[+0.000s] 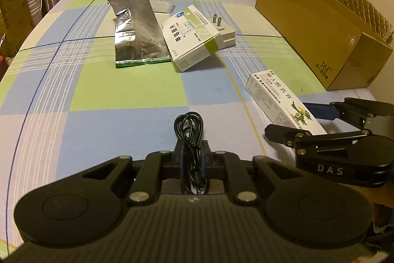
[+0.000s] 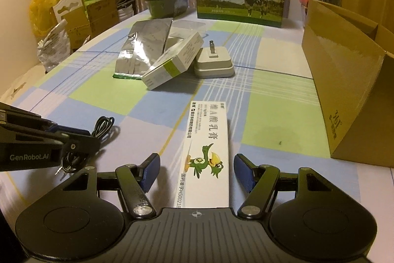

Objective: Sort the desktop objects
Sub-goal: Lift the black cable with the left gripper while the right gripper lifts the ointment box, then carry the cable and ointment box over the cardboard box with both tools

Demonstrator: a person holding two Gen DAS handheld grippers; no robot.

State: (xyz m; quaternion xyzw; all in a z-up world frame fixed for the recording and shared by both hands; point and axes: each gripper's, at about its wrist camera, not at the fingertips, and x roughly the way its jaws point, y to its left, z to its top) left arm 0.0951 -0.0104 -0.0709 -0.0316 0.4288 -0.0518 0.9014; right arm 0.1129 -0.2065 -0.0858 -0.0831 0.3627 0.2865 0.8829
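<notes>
Left hand-held gripper (image 1: 191, 159) at bottom center is clamped on a coiled black cable (image 1: 189, 130) over the checked tabletop (image 1: 98, 90).

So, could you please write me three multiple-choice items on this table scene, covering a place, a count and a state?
1. Where does the long white carton with the green cartoon bird lie?
A. between the right gripper's open jaws
B. inside the brown cardboard box
C. on the silver foil pouch

2. How many prongs stick up from the pale plug adapter?
A. none
B. two
C. four

3. What is the left gripper doing?
A. hanging open
B. shut on the coiled black cable
C. shut on the pouch

Answers: 1 A, blue pads flank the carton without touching; 2 B, the left wrist view shows two; 3 B, the cable is pinched between its pads.
</notes>
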